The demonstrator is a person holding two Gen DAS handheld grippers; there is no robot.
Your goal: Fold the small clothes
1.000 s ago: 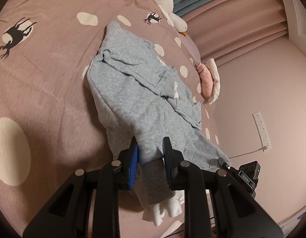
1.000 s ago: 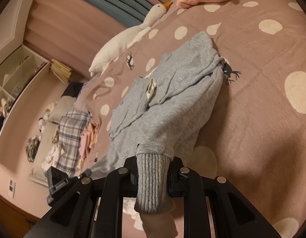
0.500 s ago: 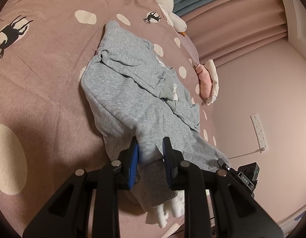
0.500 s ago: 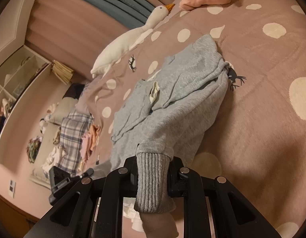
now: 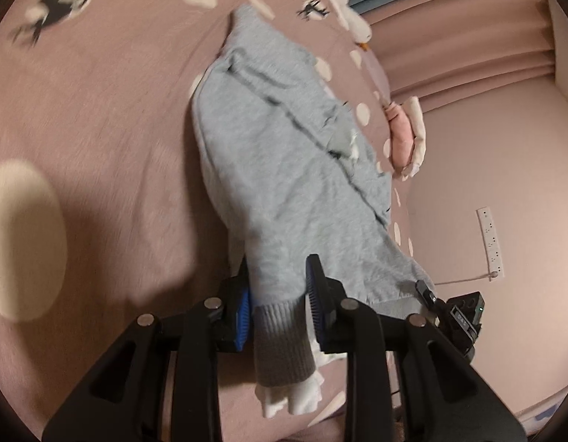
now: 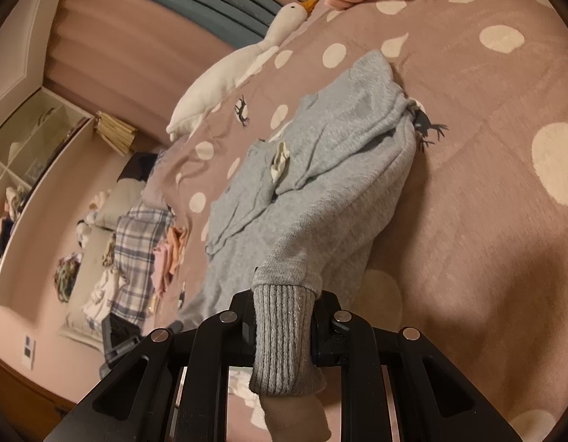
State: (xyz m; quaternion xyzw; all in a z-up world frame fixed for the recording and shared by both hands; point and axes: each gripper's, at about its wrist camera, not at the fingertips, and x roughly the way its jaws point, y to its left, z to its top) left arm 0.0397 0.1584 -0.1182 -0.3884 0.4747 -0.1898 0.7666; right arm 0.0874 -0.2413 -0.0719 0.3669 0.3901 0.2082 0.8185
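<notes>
One pink dotted bedspread is spread wide, with bare room at both sides of one fleecy grey sweater laid across it. Its two ribbed cuffs sit between jaws: the right gripper is clamped on one, while the left gripper has just been opening, one pad parted from its cuff.

Ahead of the black claws with blue pads, a light grey sweatshirt with darker grey ribbed cuffs lies on a dusty pink bedspread patterned with cream dots and black deer, a white goose toy with an orange beak beyond.
</notes>
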